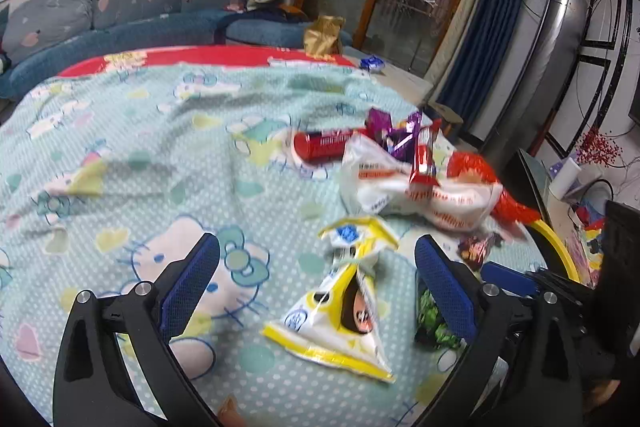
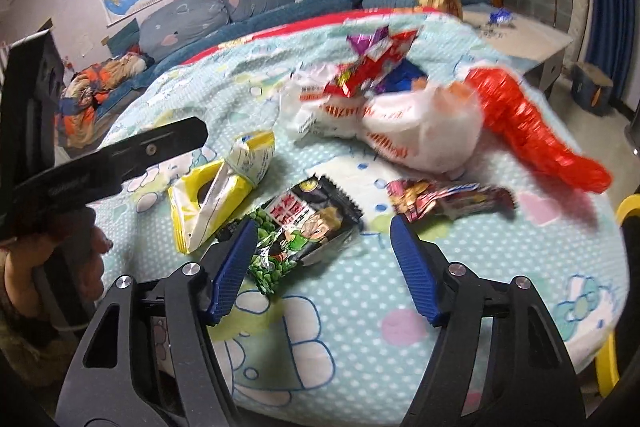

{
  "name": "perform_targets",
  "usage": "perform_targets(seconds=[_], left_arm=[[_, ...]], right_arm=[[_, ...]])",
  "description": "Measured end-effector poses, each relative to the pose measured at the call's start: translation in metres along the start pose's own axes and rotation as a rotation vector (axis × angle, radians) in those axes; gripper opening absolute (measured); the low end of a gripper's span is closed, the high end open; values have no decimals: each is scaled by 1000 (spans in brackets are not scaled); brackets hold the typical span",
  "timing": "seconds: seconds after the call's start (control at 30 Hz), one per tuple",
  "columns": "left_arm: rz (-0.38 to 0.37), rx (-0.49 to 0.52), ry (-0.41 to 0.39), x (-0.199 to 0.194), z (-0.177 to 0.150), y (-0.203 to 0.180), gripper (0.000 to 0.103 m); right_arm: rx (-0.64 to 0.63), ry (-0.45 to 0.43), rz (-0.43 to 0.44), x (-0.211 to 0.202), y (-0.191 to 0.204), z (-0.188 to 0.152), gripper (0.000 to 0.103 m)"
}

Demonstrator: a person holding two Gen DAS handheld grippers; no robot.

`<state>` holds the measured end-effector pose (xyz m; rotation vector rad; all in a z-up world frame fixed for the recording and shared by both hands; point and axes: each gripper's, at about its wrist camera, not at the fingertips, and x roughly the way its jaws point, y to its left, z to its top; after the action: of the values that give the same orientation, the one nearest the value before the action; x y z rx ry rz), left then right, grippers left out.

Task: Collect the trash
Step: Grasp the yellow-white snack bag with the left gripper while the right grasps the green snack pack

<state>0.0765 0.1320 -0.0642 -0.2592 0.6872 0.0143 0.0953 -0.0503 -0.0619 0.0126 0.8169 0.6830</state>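
Trash lies on a table under a Hello Kitty cloth (image 1: 160,155). My left gripper (image 1: 316,261) is open, and a crumpled yellow and white wrapper (image 1: 344,311) lies between its blue pads, untouched. My right gripper (image 2: 324,239) is open over a green and black snack packet (image 2: 308,223); its left pad overlaps the packet's edge. Further back sit a white printed plastic bag (image 2: 416,123), a red mesh bag (image 2: 524,123), red and purple wrappers (image 1: 404,135) and a red tube (image 1: 324,145). A small colourful wrapper (image 2: 448,201) lies to the right.
A blue sofa (image 1: 132,11) runs behind the table. A gold bag (image 1: 324,35) stands at the far edge, beside a low grey table (image 2: 524,35). A yellow chair rim (image 1: 560,247) curves at the right edge. A hand (image 2: 76,259) holds the left gripper.
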Motion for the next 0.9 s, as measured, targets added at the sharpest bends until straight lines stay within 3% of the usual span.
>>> perform_targets(seconds=[0.07,0.13,0.2,0.27,0.37,0.63,0.7,0.9], left_arm=[[-20,-10,23,5,-3,3,88],[-42,-30,57,11,-8,7,81],[-63,-51,88,18,-12,10,74],[-76,-62,108,22,-15,11,71],[-92,-57,121,25,-18,8,69],[-123,-37,162,31,-25,-5,40],[-150,-35,166,30,-26,-9,28],[-149,11,137,20,-25,-24,23]], right_arm=[[8,32,12,8,-1,-4,45],[-4,40,17,13,1,-8,41],[-15,34,35,11,2,-11,30],[-19,36,61,9,3,-12,18],[-17,30,82,6,3,-13,9],[-14,-10,105,-14,-1,-12,3],[-13,-20,97,-18,-3,-11,3],[-3,-57,74,-36,-16,-5,3]])
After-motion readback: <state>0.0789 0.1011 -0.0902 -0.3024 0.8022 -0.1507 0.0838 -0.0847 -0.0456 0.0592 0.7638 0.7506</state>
